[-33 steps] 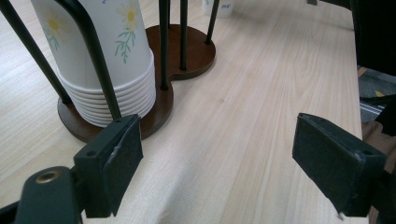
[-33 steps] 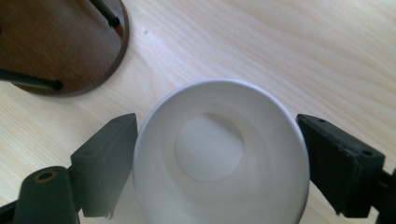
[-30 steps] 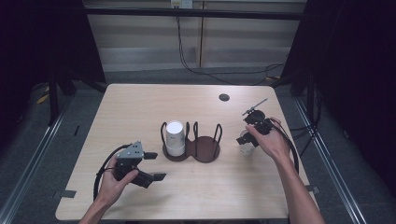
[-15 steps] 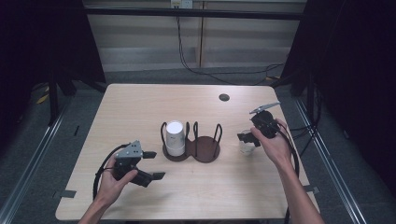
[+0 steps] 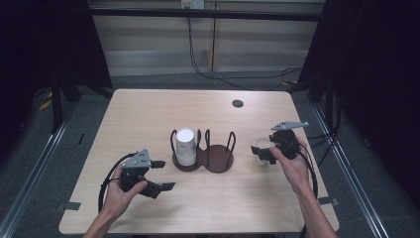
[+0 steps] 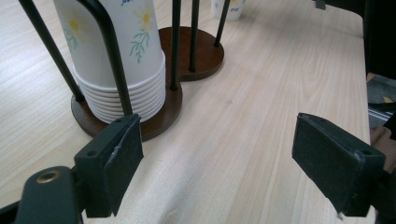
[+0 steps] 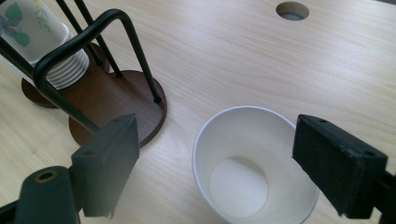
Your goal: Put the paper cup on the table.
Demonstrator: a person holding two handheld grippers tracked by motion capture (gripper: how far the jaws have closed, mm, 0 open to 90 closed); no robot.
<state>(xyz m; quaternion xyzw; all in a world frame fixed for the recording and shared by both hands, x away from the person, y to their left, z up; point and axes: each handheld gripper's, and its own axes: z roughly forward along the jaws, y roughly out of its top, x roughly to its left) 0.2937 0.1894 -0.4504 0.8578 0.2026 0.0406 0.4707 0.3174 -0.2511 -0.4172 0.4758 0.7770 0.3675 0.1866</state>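
High view: right tool (image 5: 261, 154) has lifted, jaws wide, off the upright cup (image 5: 259, 147); left tool (image 5: 161, 175) unchanged, open.

The right tongs (image 7: 215, 172) stand wide apart over an upright, empty white paper cup (image 7: 254, 168) on the desk (image 7: 224, 56). Left of the cup sits a dark wooden holder (image 7: 116, 102) with black wire loops; its far compartment holds stacked cups (image 7: 42, 37).

Bare surface (image 5: 148, 114) behind and in front of cup holder (image 5: 203, 157), free passage. Holder's upright wire loops and stacked paper cups (image 5: 185, 146) block centre. Single paper cup (image 7: 247, 177) stands between right claw (image 7: 233, 163) jaws, just beside holder base.
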